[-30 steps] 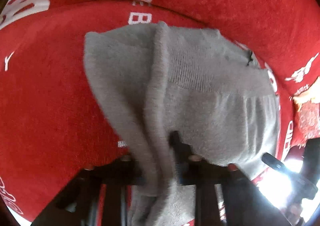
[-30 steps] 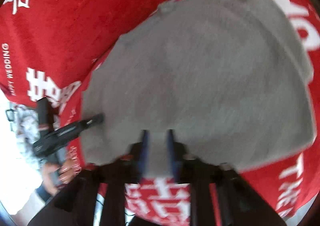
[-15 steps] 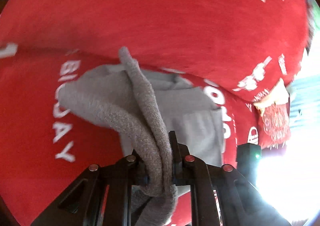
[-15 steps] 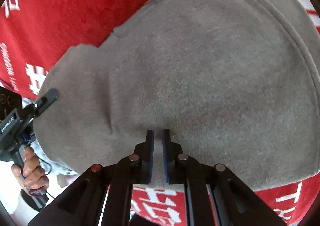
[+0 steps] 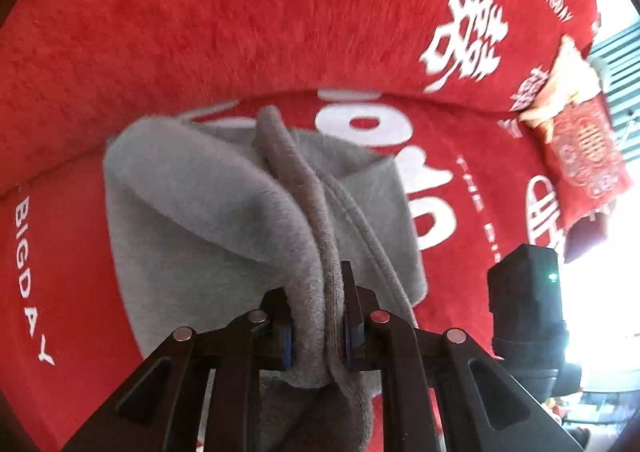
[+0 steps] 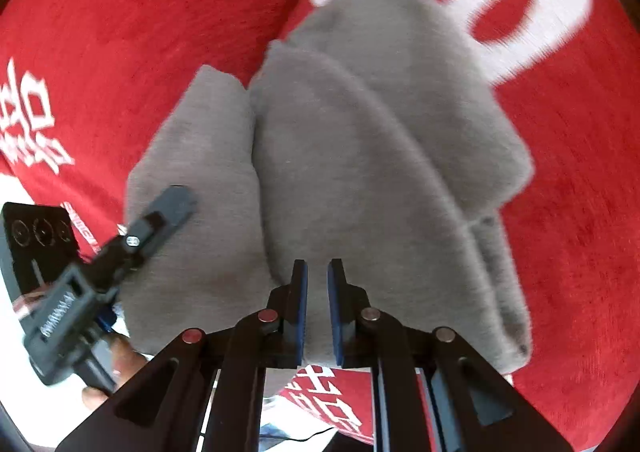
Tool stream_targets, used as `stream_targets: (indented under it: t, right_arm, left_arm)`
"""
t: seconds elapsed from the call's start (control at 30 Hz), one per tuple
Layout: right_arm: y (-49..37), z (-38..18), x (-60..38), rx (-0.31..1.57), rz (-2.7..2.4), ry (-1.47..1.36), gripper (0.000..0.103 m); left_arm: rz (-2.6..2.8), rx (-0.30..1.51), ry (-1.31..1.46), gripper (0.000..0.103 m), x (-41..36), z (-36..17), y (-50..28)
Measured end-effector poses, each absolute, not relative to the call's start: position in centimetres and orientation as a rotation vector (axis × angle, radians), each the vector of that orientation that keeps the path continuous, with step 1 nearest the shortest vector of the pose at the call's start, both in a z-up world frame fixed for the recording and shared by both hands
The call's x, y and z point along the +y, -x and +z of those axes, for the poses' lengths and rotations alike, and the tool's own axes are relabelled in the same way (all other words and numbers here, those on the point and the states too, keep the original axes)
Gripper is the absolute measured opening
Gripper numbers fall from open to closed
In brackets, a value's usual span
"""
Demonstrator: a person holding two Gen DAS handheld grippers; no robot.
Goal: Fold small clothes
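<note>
My left gripper (image 5: pixel 318 316) pinching bunched edge of grey garment (image 5: pixel 208 208), my right gripper (image 6: pixel 318 304) clamped narrow on its near edge, red blanket (image 5: pixel 200 32) underneath

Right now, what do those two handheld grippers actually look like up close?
Each is black, angular plastic. The left gripper and the right gripper have two flat fingers with blue pads and round silver-and-red bolt heads along their linkage arms. In the right view, the left one's body carries small white lettering, too blurred to read.

Red fleece blanket (image 5: pixel 200 32) with white lettering, grey garment (image 6: pixel 360 140) bunched on it
</note>
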State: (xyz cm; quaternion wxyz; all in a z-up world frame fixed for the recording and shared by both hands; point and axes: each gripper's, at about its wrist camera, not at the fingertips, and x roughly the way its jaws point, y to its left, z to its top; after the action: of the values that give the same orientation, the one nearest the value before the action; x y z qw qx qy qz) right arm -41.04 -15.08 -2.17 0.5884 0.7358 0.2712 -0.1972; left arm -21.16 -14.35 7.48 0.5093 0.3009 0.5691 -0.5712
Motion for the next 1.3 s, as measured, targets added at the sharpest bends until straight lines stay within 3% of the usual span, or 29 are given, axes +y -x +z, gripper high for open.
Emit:
stream_targets:
  t: [0.03,0.1,0.17,0.2,0.23,0.4,0.6,0.77,0.87,0.9,0.93,0.97,1.03,1.17,1.3]
  right_arm:
    - [41.4,-2.7,-15.0,0.62,-0.452,-1.738,0.014]
    - [41.7,-3.3,-15.0,0.592,-0.437,-1.772,0.014]
    - [41.9,-3.9,-15.0,0.554,-0.42,-1.812,0.014]
    - [41.9,-4.1,-15.0,0.539,-0.413,-1.825,0.017]
    - [42.0,-4.3,-15.1,0.521,-0.407,-1.841,0.024]
    - [42.9,-5.0,-15.7,0.42,-0.398,-1.925,0.034]
    - [43.4,-6.5,-16.1,0.174,-0.318,-2.051,0.066]
    - [42.0,-5.8,-18.2,0.275,-0.262,-2.007,0.069]
    - [39.7,-4.2,-19.5,0.459,-0.261,-1.903,0.067]
    - [38.5,-3.4,-20.1,0.556,-0.282,-1.823,0.056]
    - [37.6,-2.9,-20.4,0.638,-0.312,-1.758,0.022]
    - [36.6,-2.3,-20.6,0.723,-0.347,-1.687,0.014]
    - [35.4,0.1,-21.0,0.766,-0.384,-1.531,0.014]
    - [36.7,5.1,-21.5,0.631,-0.397,-1.388,0.013]
    - [39.7,4.8,-21.3,0.644,-0.478,-1.379,0.013]
  left_arm:
    - [-1.362,1.36,-0.743,0.018,-14.2,7.2,21.5]
    - [-1.348,1.328,-0.782,0.03,-13.9,7.3,22.2]
    - [-1.386,1.305,-0.769,0.064,-13.9,8.2,23.0]
    - [-1.413,1.27,-0.753,0.067,-13.7,9.2,23.3]
    - [-1.437,1.24,-0.745,0.068,-13.6,10.1,23.6]
    - [-1.432,1.184,-0.709,0.068,-12.7,13.0,22.4]
    - [-1.131,1.189,-0.672,0.068,-9.8,11.4,14.5]
    - [-0.94,1.265,-0.69,0.068,-7.2,7.8,9.9]
    - [-0.875,1.278,-0.722,0.068,-6.5,6.0,9.0]
    - [-0.866,1.285,-0.722,0.068,-6.3,5.6,8.9]
    - [-0.861,1.291,-0.72,0.068,-6.2,5.3,9.0]
    - [-0.857,1.291,-0.719,0.068,-6.1,5.1,9.1]
    - [-0.861,1.287,-0.722,0.068,-6.1,5.1,9.5]
    - [-0.931,1.265,-0.703,0.068,-6.3,6.5,10.3]
    - [-0.993,1.222,-0.752,0.068,-7.1,6.8,12.3]
